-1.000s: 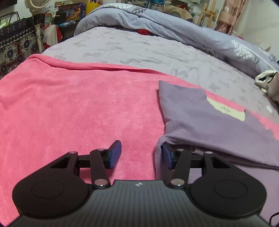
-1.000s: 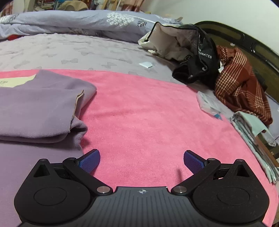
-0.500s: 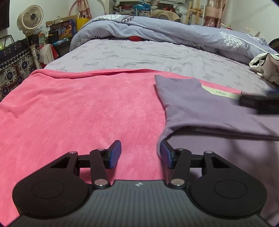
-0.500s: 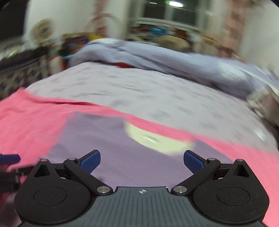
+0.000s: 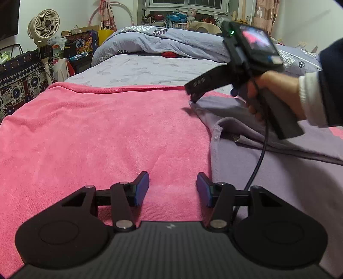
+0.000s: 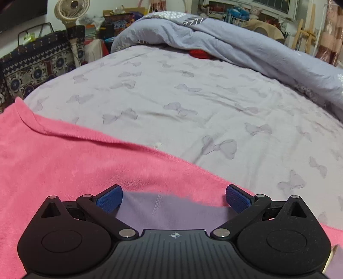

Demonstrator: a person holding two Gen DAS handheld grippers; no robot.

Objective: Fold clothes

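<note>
At garment [image 5: 268,171] corner, right gripper [image 6: 173,198] newly arrived, seemingly gaping.

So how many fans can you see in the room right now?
1. The fan stands at the far left beside the bed, behind the patterned bag; the right wrist view shows the same one. Clutter could hide others.

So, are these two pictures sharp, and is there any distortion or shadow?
Left wrist view: mostly sharp, the right tongs slightly motion-blurred, a small shadow under them on the pink towel. Right wrist view: soft near the purple garment. Both bend straight lines, fisheye.
</note>
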